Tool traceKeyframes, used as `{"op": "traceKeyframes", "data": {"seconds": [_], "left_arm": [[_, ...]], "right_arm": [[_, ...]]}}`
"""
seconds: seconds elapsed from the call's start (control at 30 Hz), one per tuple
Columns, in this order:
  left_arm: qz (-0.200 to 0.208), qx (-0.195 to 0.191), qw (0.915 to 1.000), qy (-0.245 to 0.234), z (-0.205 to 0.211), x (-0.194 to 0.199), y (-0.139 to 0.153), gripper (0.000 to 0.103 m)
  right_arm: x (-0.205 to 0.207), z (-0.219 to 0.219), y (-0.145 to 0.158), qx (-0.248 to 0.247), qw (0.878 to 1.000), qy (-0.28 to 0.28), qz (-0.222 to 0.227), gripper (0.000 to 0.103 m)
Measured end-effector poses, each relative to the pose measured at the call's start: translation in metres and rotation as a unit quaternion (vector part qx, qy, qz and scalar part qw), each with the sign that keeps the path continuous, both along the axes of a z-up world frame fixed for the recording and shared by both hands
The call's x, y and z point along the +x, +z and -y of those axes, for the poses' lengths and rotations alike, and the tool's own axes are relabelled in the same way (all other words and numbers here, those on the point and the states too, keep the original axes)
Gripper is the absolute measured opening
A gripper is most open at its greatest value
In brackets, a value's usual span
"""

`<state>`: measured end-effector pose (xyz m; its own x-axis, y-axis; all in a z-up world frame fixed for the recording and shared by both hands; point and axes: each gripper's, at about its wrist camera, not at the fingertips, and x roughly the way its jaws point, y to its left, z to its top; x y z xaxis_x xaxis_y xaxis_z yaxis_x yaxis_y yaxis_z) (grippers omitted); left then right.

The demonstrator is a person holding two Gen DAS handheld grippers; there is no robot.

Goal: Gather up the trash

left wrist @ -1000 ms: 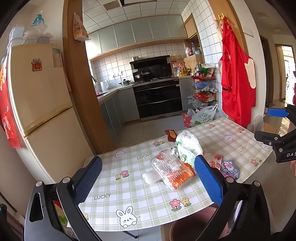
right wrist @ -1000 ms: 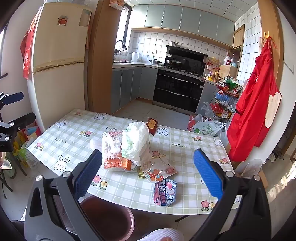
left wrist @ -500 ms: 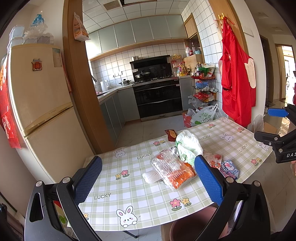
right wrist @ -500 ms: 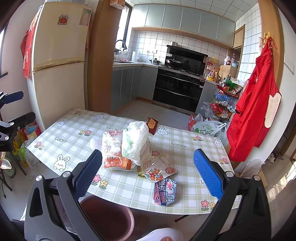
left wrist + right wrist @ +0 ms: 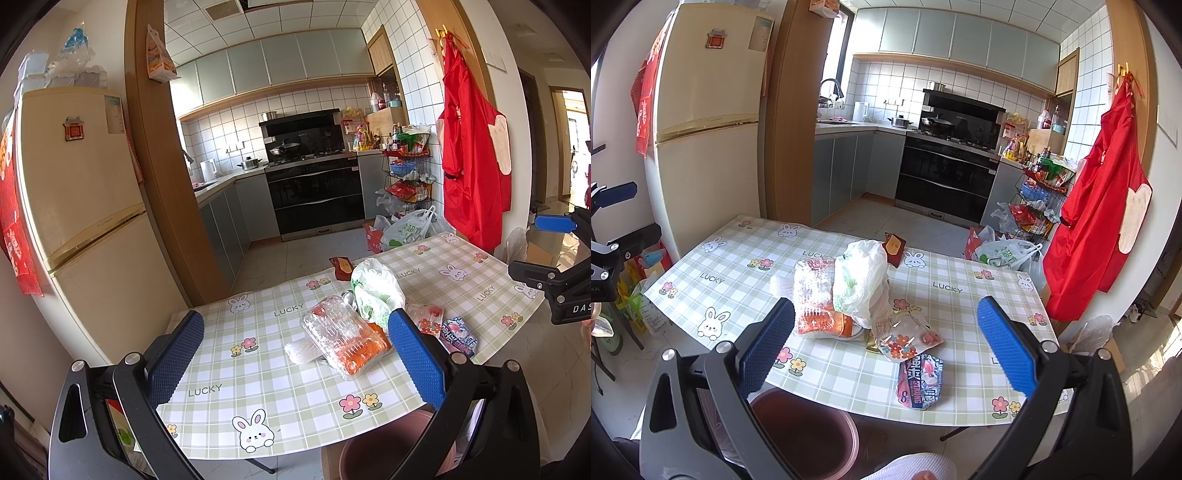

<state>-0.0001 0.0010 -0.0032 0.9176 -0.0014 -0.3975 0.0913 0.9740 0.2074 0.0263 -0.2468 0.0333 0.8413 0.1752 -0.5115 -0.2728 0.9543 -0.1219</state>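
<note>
Left gripper (image 5: 295, 350), right gripper (image 5: 886, 343): jaws spread wide, nothing held. Trash pile (image 5: 347, 332) on table (image 5: 258, 387) seen by both. Bin (image 5: 809, 432) interior shown only in right view.

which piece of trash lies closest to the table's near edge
The blue printed snack wrapper; the flowered clear packet and white plastic bag lie farther in.

Trash lies clustered mid-table (image 5: 713, 266). A clear plastic tray (image 5: 816, 306) with orange contents lies flat, touching a crumpled white bag (image 5: 860, 277) standing beside it. A flowered clear wrapper (image 5: 905, 336) and a blue-pink snack packet (image 5: 919, 380) lie nearer the table's front edge.
</note>
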Motion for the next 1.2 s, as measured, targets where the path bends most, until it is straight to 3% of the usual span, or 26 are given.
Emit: {"op": "traceKeyframes", "data": {"seconds": [1.2], "left_arm": [[-0.004, 0.0, 1.0, -0.002, -0.0054, -0.0014, -0.0078, 0.098]], "right_arm": [[0.0, 0.002, 0.0002, -0.002, 1.0, 0.001, -0.002, 0.097]]}}
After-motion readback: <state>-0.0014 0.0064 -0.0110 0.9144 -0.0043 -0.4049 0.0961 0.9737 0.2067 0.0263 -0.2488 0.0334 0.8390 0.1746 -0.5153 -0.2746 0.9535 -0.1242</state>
